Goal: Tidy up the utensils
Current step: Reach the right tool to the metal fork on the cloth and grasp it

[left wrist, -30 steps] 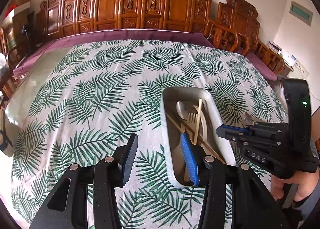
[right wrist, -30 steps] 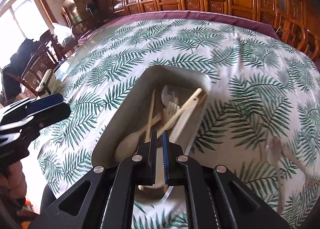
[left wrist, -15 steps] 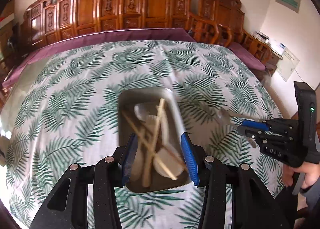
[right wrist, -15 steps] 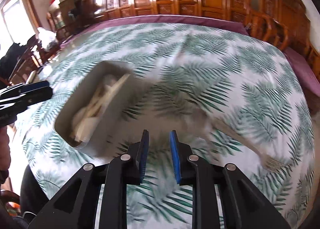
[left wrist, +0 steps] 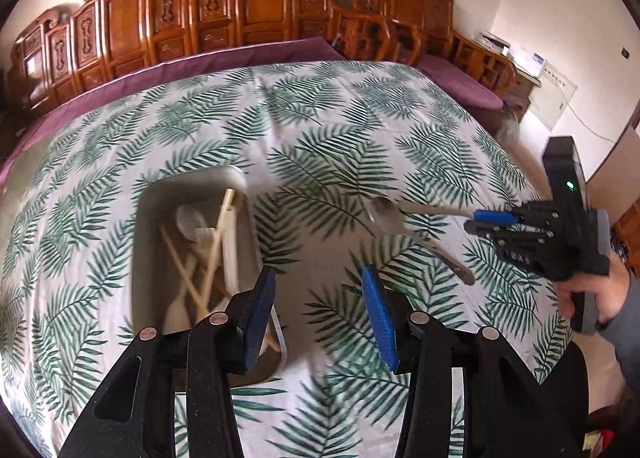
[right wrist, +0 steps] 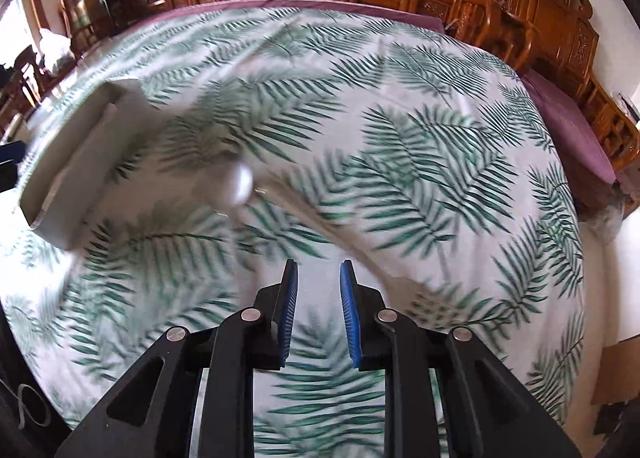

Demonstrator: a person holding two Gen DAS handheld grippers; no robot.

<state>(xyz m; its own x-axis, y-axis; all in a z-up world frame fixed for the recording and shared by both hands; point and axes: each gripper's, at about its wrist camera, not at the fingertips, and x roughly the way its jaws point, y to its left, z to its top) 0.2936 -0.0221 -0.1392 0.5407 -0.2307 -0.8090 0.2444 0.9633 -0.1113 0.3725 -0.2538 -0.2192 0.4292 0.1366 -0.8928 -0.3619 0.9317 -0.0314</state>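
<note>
Spoon (left wrist: 386,213) on cloth just ahead of R claw (left wrist: 478,219), jaws parted, empty; L claw (left wrist: 318,310) open.

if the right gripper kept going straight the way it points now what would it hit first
Probably the bare leaf-print tablecloth: nothing lies between the right gripper fingers. The blurred metal spoon sits up-left of that line, so likely missed, though depth is unclear.
</note>
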